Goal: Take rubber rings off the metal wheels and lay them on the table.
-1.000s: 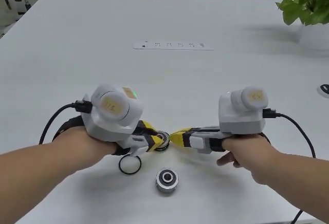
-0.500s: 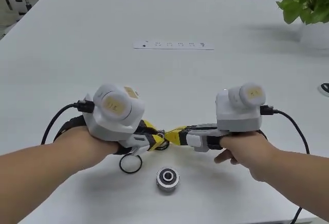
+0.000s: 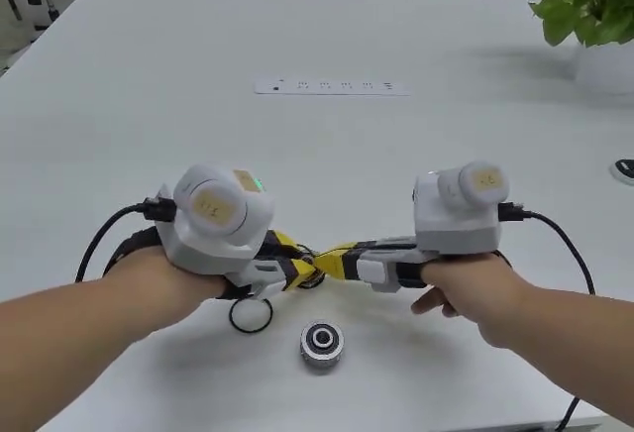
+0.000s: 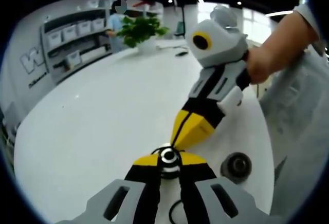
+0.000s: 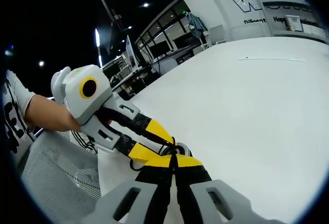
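Grippers pointing at each other at the near part of the white table [image 3: 149, 85], yellow tips meeting between the two hands. Clamping a small metal wheel [image 4: 168, 155] with the left gripper [image 4: 168, 160], jaws narrow and pressing on it from both sides, as seen in the left gripper view. Pointing in from the upper right of that view with the right gripper [image 4: 180, 137], jaws squeezed almost fully together into one thin wedge, tips touching the rim of the same wheel. Not possible to tell about anything pinched between those tips, being too small and too dark there. Showing the same in the right gripper view, with the metal wheel [image 5: 180, 149] just behind the right gripper's tips. In the head view, holding the wheel low, but cannot tell if resting on the table or just above it. Lying flat on the table just beside the left gripper, on the near side: one loose rubber ring [image 3: 251, 315], black and thin. Lying flat near it to the right, apart from both grippers: a second metal wheel [image 3: 322, 343], wearing a dark band around its rim. Lying farther away on the table: a white power strip [image 3: 332, 86]. Showing green leaves at the far right corner: a plant [image 3: 584, 1]. Trailing black cables [image 3: 104, 236] from both gripper bodies
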Available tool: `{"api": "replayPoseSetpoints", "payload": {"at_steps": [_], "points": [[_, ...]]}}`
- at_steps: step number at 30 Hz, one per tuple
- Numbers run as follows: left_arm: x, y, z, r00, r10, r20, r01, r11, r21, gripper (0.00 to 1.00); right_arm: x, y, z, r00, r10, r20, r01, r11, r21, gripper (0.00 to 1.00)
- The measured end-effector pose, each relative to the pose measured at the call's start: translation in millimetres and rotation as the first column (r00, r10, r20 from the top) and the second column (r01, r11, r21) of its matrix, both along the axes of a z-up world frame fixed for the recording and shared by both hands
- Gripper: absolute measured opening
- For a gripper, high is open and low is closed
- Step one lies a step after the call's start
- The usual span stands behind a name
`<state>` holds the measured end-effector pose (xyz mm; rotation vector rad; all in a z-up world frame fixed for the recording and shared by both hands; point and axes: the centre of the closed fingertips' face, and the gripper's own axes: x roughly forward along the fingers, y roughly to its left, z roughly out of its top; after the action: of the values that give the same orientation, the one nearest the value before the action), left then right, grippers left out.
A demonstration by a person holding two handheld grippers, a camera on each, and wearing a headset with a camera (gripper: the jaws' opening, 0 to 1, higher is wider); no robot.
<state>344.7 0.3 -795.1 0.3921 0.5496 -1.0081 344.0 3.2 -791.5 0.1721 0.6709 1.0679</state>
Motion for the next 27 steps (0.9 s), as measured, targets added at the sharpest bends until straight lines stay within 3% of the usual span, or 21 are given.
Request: {"api": "replayPoseSetpoints", "payload": {"at_steps": [12,27], "points": [[-7.9,2.8,4.6,0.997,-0.072,0.019,0.072,0.997,0.017,0.17,-2.1,1.8,5.8,1.000,0.007,-0.020,-0.006,1.000,0.028,0.00],[-25.8,7.8,30.6,0.996,-0.080,0.027,0.082,0.992,-0.093,0.30,-3.0,5.4,18.9,0.999,0.010,-0.041,-0.007,0.996,0.090,0.00]]}}
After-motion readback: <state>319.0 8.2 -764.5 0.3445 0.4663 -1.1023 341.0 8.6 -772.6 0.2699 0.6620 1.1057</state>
